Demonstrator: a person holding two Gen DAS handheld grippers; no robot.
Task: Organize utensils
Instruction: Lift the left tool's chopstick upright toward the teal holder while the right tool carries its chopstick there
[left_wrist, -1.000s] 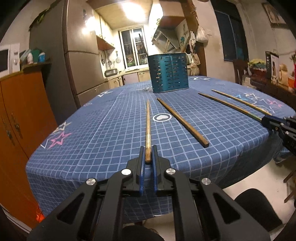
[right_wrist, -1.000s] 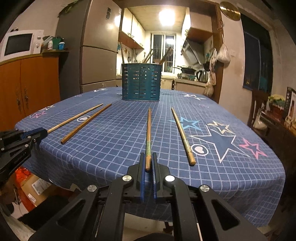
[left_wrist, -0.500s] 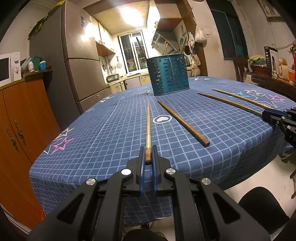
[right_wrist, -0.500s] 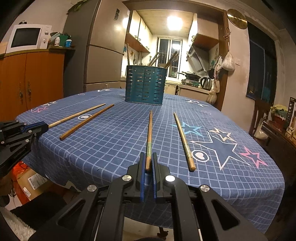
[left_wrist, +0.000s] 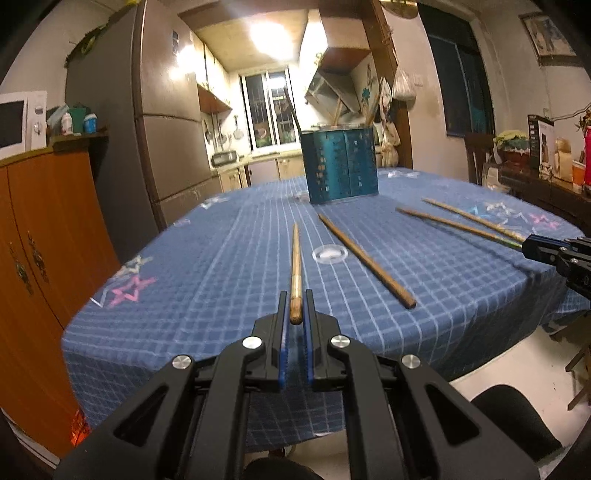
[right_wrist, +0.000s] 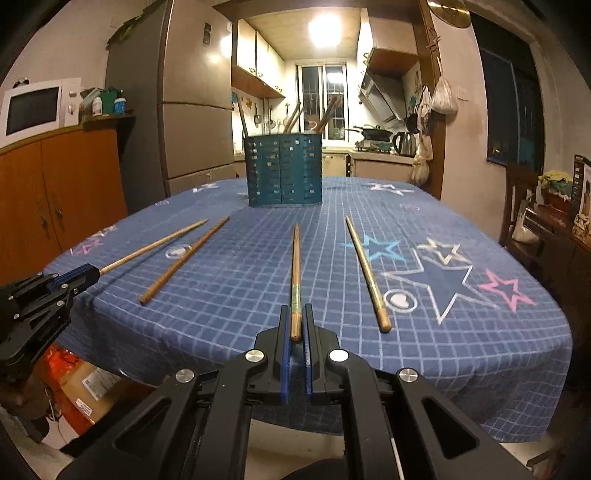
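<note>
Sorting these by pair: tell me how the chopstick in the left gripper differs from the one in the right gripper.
The left gripper's chopstick is plain pale wood; the right gripper's chopstick carries a green band near its thick end. Each is clamped by its thick end, in the left gripper and the right gripper, pointing toward the teal holder.

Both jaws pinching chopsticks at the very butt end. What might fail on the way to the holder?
1. The left gripper and right gripper each hold a chopstick by its end only, so it may pivot or slip.
2. The teal holder already contains sticks; a long, wavering tip may catch them or its rim.
</note>
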